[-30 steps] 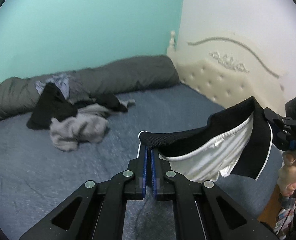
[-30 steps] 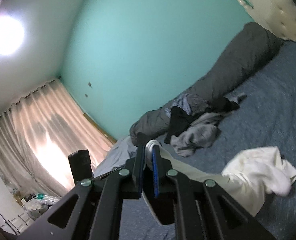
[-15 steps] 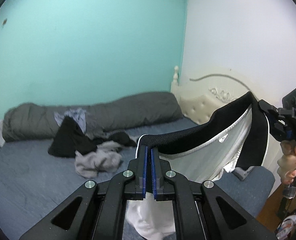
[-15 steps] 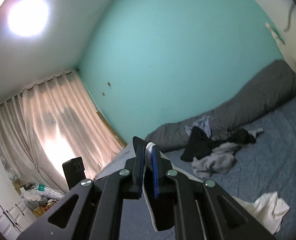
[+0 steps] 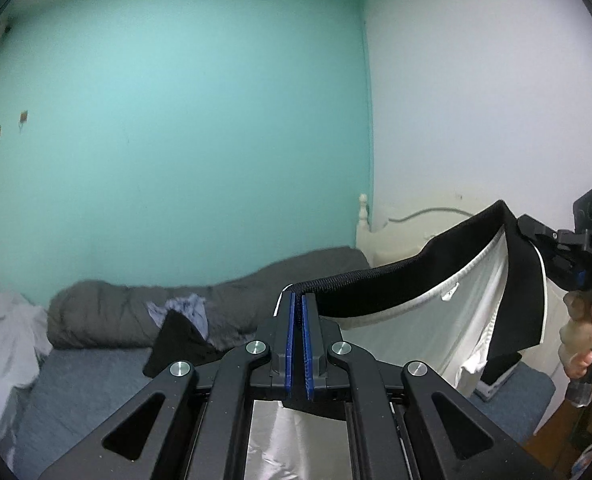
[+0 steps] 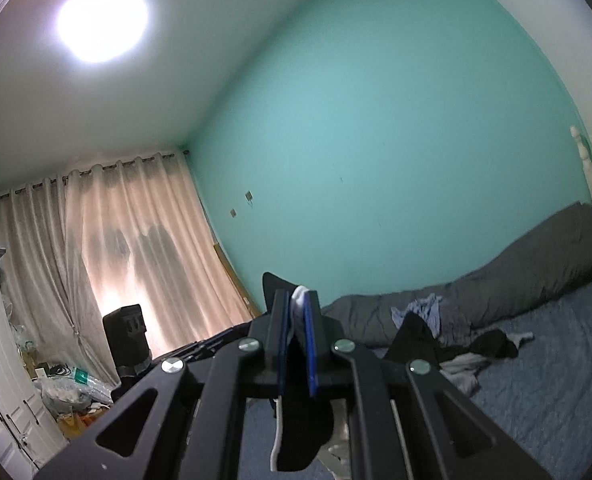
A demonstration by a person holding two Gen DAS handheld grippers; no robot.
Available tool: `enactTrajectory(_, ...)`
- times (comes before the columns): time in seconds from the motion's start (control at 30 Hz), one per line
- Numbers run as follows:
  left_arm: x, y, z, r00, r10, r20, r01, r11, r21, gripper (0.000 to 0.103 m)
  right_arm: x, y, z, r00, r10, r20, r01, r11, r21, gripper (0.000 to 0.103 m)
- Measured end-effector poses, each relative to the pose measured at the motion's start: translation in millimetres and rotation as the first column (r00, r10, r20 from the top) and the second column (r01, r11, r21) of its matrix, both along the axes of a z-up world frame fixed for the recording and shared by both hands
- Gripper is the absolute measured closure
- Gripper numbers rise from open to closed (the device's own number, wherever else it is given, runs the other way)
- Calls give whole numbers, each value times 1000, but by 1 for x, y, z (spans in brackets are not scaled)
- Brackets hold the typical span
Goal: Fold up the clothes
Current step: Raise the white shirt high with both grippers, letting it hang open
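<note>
A white shirt with a black collar (image 5: 476,292) hangs in the air above the bed, stretched between both grippers. My left gripper (image 5: 297,300) is shut on one end of the black collar band (image 5: 360,284). In the left wrist view the right gripper (image 5: 536,236) pinches the other collar end, held by a hand (image 5: 584,332). Seen from the right wrist, my right gripper (image 6: 298,300) is shut on black and white fabric (image 6: 300,428) that hangs below its fingers. White cloth (image 5: 283,440) drops under the left gripper.
A blue bed (image 6: 544,380) holds a pile of black, grey and pale blue clothes (image 6: 436,332) against a rolled grey duvet (image 6: 516,280). A cream headboard (image 5: 400,228) stands at the right. Curtains (image 6: 115,264) and floor clutter (image 6: 67,392) lie left.
Both grippers have risen with the shirt, lifting it off the bed. The views now tilt up toward the walls and ceiling, and the white body hangs free.
</note>
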State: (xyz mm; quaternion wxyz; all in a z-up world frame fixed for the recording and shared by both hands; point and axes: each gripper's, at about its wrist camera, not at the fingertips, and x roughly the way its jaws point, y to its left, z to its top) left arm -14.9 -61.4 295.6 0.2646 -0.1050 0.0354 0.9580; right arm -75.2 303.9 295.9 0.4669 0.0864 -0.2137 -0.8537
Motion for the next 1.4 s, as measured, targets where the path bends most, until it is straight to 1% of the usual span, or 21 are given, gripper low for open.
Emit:
enactTrajectory(0.17, 30, -7, 37, 998, 13, -57, -14, 1000, -18, 99, 20, -1, 26, 999, -4, -34, 4, 1000, 3, 96)
enactTrajectory(0.27, 47, -13, 48, 997, 14, -81, -16, 1000, -18, 99, 31, 0, 33, 999, 4, -46, -4, 1000, -5, 96)
enactTrajectory(0.4, 65, -23, 50, 996, 22, -85, -24, 1000, -15, 99, 45, -3, 34, 999, 10, -54, -10, 1000, 3, 96)
enactTrajectory(0.6, 78, -37, 39, 997, 45, -68, -46, 999, -19, 99, 59, -10, 26, 999, 24, -39, -24, 1000, 16, 96)
enactTrajectory(0.73, 92, -42, 44, 995, 52, -85, -53, 998, -17, 99, 70, -15, 21, 999, 35, -35, -34, 999, 22, 96)
enactTrajectory(0.87, 105, -46, 48, 993, 59, -102, -60, 998, -14, 99, 81, -15, 28, 998, 37, -45, -36, 999, 23, 96)
enactTrajectory(1.03, 122, -52, 54, 990, 67, -124, -69, 998, -11, 99, 101, -16, 46, 996, 33, -84, -32, 999, 24, 96)
enactTrajectory(1.2, 141, -56, 71, 987, 68, -143, -69, 998, 0, 99, 122, -11, 64, 992, 28, -124, -25, 999, 26, 96)
enactTrajectory(1.3, 147, -60, 79, 987, 71, -144, -70, 997, 10, 99, 129, -10, 71, 991, 28, -134, -24, 999, 29, 96)
enactTrajectory(1.4, 140, -65, 74, 988, 68, -140, -66, 998, 20, 99, 136, -10, 76, 989, 27, -145, -23, 999, 33, 96)
